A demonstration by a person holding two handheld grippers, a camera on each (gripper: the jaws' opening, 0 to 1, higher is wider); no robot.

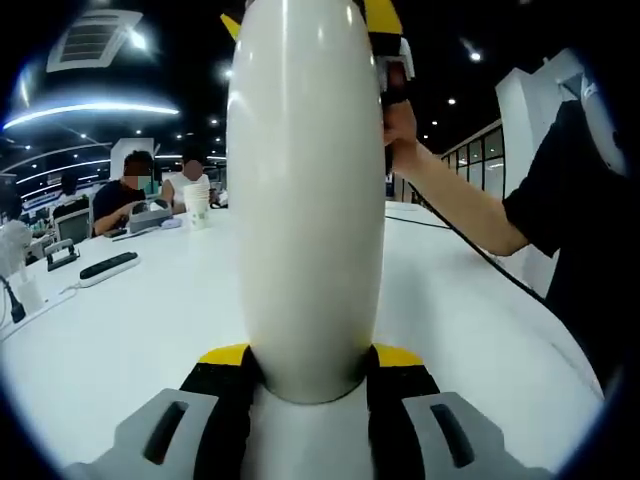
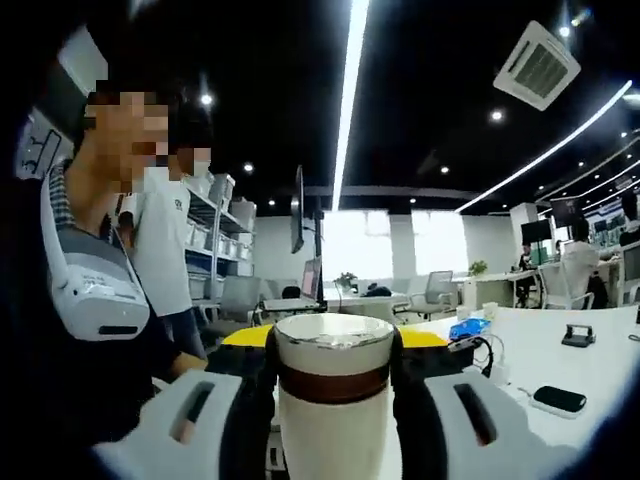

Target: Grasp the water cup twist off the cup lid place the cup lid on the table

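The tall white water cup (image 1: pixel 305 200) stands over the white bench (image 1: pixel 120 330), its top cut off; left gripper (image 1: pixel 312 385) jaws clench its base; right gripper (image 2: pixel 333 385) jaws clamp the brown-banded white cup lid (image 2: pixel 333 365); a hand (image 1: pixel 400 125) holds that gripper.

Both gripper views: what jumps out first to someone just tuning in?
In the left gripper view, the white water cup stands upright, clamped in the left gripper. In the right gripper view, the right gripper grips the cup lid, white-topped with a brown band.

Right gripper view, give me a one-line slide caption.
Right gripper clamps the lid end of the white water cup in an open-plan office.
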